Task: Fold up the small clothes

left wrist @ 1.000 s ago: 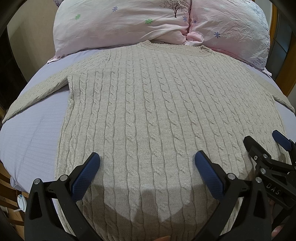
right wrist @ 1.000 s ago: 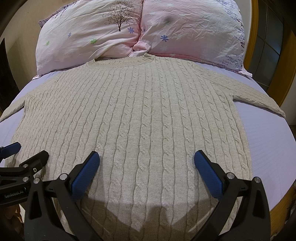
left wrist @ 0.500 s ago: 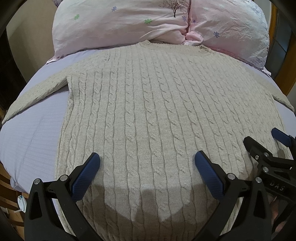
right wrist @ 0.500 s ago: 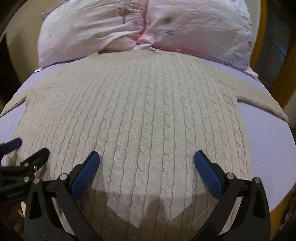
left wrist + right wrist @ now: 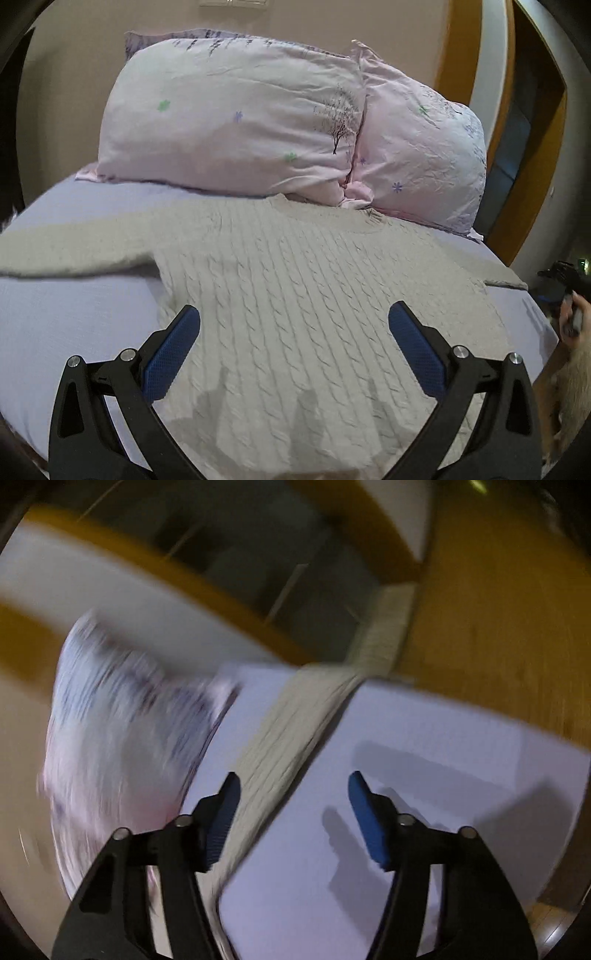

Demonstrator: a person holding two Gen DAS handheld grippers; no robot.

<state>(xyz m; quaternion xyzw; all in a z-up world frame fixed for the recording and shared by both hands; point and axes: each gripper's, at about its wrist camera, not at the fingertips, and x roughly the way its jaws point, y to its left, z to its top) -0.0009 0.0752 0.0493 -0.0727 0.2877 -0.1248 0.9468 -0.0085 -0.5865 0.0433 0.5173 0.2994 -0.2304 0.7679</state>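
The sweater [image 5: 295, 314] lies flat on the bed [image 5: 66, 325], collar toward the pillows [image 5: 236, 122], laid out ready for folding. The left tool [image 5: 293, 332] hovers wide apart over its body, empty. The right tool [image 5: 293, 812], also apart and gripping nothing, points along the right sleeve [image 5: 280, 746], probably to take it.

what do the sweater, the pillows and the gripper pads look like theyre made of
Sweater: beige cable knit, likely wool or acrylic yarn; raised twisted ribs run down it, matte.
Pillows: thin woven fabric, probably cotton; pale pink with printed flowers and a tree, finely creased.
Left gripper pads: blue, dimpled, seemingly rubber or soft plastic, on glossy black plastic arms. Right gripper pads look alike, though blurred.
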